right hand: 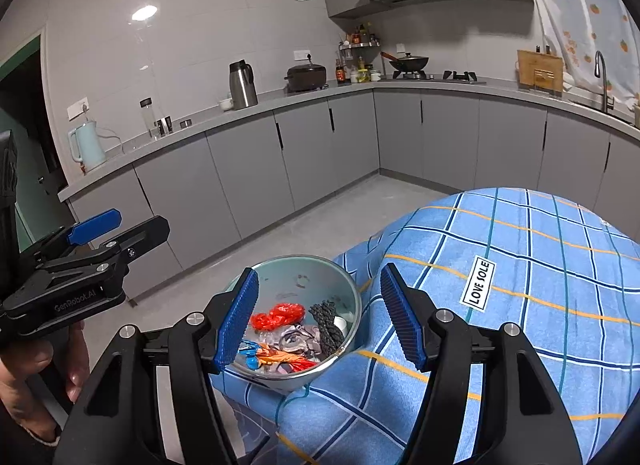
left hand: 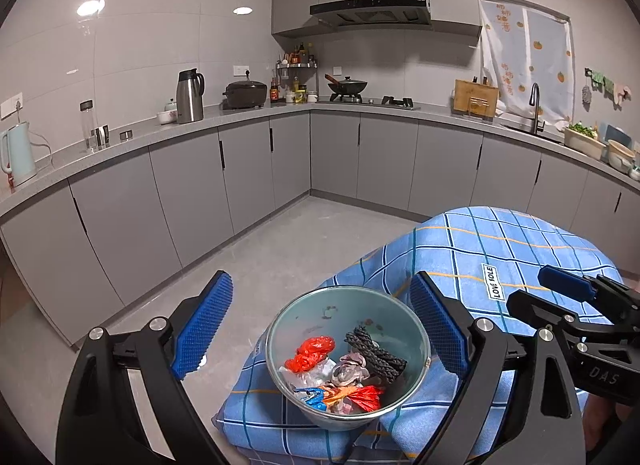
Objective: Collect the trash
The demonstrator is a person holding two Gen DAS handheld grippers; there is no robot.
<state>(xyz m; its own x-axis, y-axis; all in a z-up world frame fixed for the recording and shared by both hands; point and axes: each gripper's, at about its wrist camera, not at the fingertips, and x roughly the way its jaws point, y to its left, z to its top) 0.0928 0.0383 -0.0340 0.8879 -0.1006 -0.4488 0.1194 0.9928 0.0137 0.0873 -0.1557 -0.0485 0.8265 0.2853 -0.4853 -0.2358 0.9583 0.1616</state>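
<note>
A: Because the metal bowl [left hand: 348, 357] sits at the near corner of the blue checked cloth [left hand: 500, 249], both grippers hang just above and behind it, so either one can reach in. Where is the trash itself?

B: All of it seems to lie in the bowl: a red plastic scrap [left hand: 310, 353], a dark braided cord [left hand: 374, 353], a greyish crumpled piece [left hand: 348, 373], and an orange-and-blue wrapper [left hand: 336, 395] near the front wall. The rest of the cloth shows only its "LOVE SOLE" label [left hand: 493, 283].

A: And how do the grippers stand?

B: The left gripper [left hand: 322, 331] is spread wide, its blue pads on either side of the bowl's rim in its own view, holding nothing. The right gripper [right hand: 320, 317] is likewise spread and empty; its left pad overlaps the bowl's near edge in its own view, but whether it touches cannot be told.

A: Why spread like that?

B: Probably readiness: the opening is wide enough to straddle the rim or drop onto a scrap. The bowl is light and near the cloth's edge, so a careless nudge could tip it off.
</note>
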